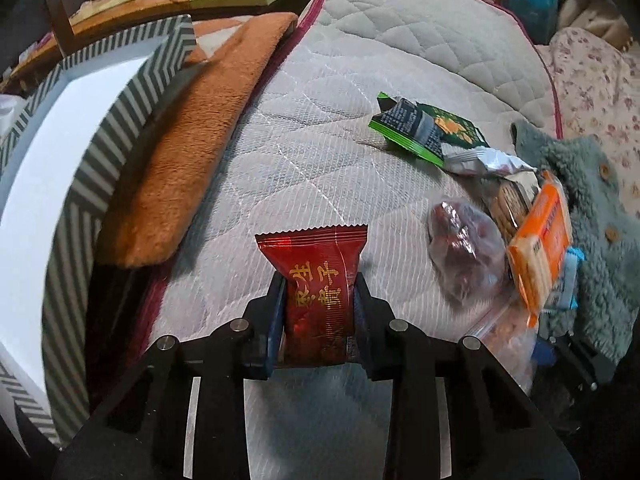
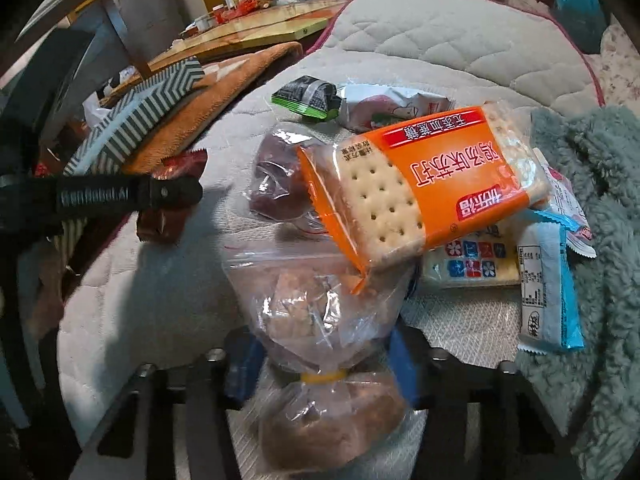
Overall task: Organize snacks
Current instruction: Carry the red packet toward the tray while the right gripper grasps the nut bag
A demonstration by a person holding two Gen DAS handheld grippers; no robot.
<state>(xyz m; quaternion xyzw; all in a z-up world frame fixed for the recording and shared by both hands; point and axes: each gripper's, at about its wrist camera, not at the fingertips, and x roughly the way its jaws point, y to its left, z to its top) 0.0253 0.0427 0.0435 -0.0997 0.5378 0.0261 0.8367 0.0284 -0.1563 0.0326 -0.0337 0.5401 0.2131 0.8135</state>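
Right gripper (image 2: 320,364) jaws astride clear bag (image 2: 320,312); orange cracker pack (image 2: 420,188) overlapping.

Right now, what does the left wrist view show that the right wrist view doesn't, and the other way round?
Only the left wrist view shows the left gripper shut on the red foil snack packet, and the white inside of the striped box.

Only the right wrist view shows the right gripper around the clear plastic bag tied with a yellow band; whether its pads press the bag, I cannot tell. It also shows the blue-edged white wrapper.

Both show the orange cracker packet, the green packet and the quilted white pad.
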